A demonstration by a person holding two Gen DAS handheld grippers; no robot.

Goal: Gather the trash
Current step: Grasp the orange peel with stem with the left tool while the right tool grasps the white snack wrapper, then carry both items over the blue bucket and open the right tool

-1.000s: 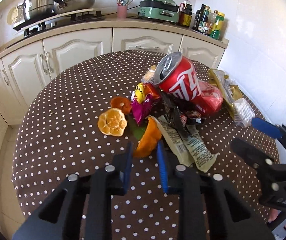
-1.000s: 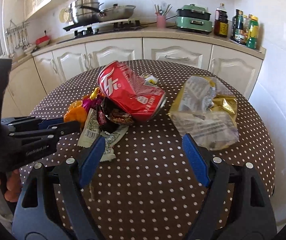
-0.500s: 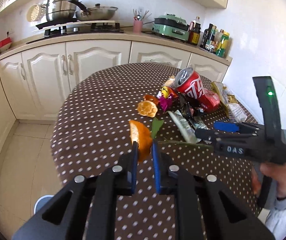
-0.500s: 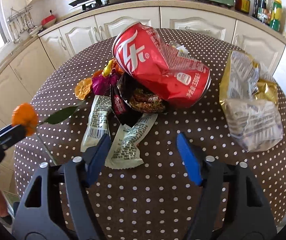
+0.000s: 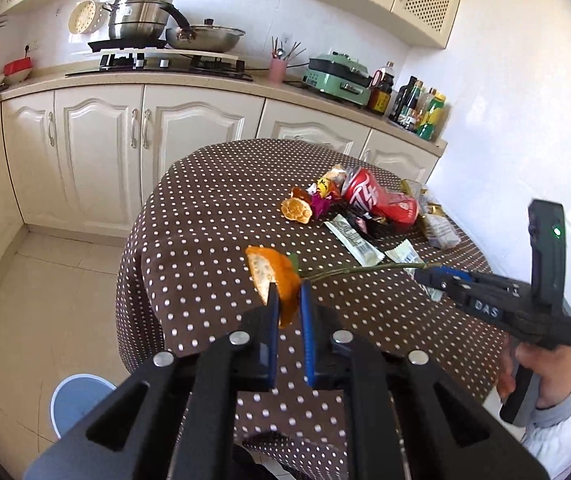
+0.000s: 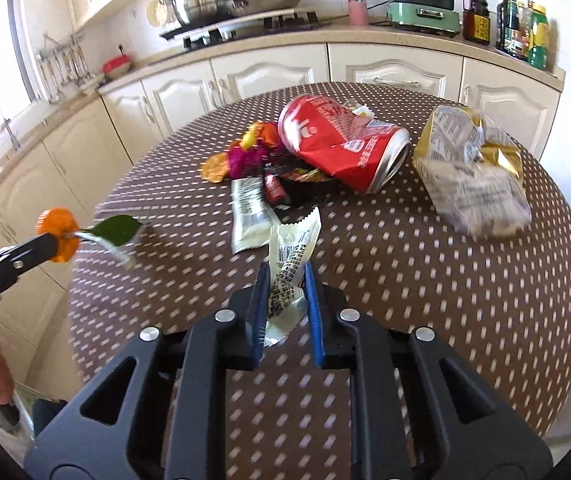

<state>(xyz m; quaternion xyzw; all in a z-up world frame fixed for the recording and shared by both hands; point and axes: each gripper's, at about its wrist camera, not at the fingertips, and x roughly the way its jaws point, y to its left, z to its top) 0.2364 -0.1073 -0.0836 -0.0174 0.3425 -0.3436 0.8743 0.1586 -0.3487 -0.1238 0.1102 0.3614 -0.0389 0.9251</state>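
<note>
Grippers — two: left gripper (image 5: 287, 294), jaws pinched on a peel; right gripper (image 6: 285, 276), jaws pinched on a wrapper.

Orange peels — three: one (image 5: 275, 280) in the left gripper with a leafy stem (image 5: 349, 270), two (image 5: 296, 210) (image 5: 300, 194) far ahead of it.

White wrappers — two: one (image 6: 291, 256) in the right gripper, one (image 6: 249, 216) just ahead-left of it.

Red can (image 6: 341, 144) — one, crushed, ahead of the right gripper.

Clear-and-gold bags (image 6: 473, 168) — one heap ahead-right; count within unclear.

Small bright candy wrappers (image 6: 251, 148) — several bunched left of the can, not countable.

Table (image 6: 445, 300) — one.

Blue bin (image 5: 79, 398) — one, below-left of the left gripper.
</note>
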